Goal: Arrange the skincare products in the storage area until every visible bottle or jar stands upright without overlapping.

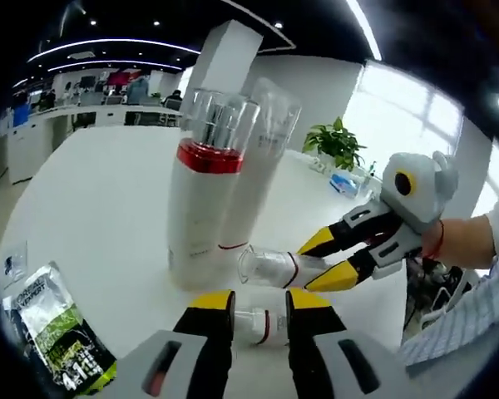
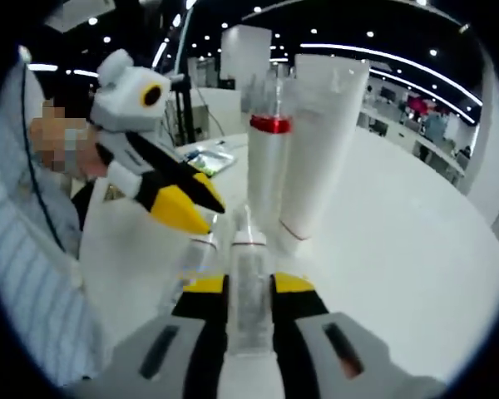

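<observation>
Hiding most of a small bottle (image 1: 258, 326), left claw (image 1: 260, 306) grips it.

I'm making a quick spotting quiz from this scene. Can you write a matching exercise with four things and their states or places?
Things:
1. tall white bottle with red band
2. small white bottle with clear cap
3. green-and-black sachet
4. potted green plant

States:
a. flat on the table
b. far table edge
c. upright
d. on its side in the right tool

Pairs: 1-c, 2-d, 3-a, 4-b

White desk (image 1: 91, 216): two tall bottles (image 1: 201, 199) upright, touching; two small bottles (image 1: 274, 268) lying down; green packet (image 1: 54, 328) near edge.
</observation>
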A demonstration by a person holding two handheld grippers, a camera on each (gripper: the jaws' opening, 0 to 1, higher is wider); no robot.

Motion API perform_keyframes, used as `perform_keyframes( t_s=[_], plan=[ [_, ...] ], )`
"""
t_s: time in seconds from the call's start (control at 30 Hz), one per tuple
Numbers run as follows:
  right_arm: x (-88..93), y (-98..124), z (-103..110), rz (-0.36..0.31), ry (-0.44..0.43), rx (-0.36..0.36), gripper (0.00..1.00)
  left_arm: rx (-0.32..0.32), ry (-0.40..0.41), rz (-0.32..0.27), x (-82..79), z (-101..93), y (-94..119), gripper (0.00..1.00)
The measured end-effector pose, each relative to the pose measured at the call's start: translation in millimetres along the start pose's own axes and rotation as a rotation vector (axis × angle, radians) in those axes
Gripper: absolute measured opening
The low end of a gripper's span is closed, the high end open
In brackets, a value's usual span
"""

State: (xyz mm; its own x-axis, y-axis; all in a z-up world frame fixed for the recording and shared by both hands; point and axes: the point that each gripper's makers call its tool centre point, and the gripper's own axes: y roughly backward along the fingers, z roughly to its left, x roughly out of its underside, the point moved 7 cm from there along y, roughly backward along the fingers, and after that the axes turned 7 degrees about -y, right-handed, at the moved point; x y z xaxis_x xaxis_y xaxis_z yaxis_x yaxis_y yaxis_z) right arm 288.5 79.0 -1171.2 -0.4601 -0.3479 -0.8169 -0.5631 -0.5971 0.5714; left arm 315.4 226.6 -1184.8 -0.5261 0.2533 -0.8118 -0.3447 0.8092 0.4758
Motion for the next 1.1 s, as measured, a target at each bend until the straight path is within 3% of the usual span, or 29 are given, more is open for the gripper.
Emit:
perform_keyframes(
  t_s=[0.17,0.3,0.4,0.57,0.8,1.1],
  plan=[
    [-6.6,5.5,7.2,-0.047,0.000,-0.022,0.18,0.070,0.124,-0.037,-9.1,-7.4,0.0,0.25],
    [-7.5,4.9,6.4,-0.065,0.014,-0.010,0.18,0.094,0.112,-0.042,-13.8,-14.8,2.5,0.23],
    [-10.0,5.9,6.3,-0.086,0.008,-0.006,0.18,0.089,0.057,-0.058,-15.6,-17.0,3.7,0.23],
    [-9.0,5.6,6.6,-0.083,0.022,0.002,0.18,0.129,0.082,-0.113,-24.7,-22.1,7.4,0.23],
    [-5.9,-0.4,6.2,-0.088,0.013,0.020,0.18,0.168,-0.030,-0.184,-34.5,-39.0,8.7,0.26],
    [9.2,-6.7,10.2,-0.111,-0.048,0.054,0.18,0.227,-0.163,-0.172,-27.5,-56.8,4.3,0.34]
  ],
)
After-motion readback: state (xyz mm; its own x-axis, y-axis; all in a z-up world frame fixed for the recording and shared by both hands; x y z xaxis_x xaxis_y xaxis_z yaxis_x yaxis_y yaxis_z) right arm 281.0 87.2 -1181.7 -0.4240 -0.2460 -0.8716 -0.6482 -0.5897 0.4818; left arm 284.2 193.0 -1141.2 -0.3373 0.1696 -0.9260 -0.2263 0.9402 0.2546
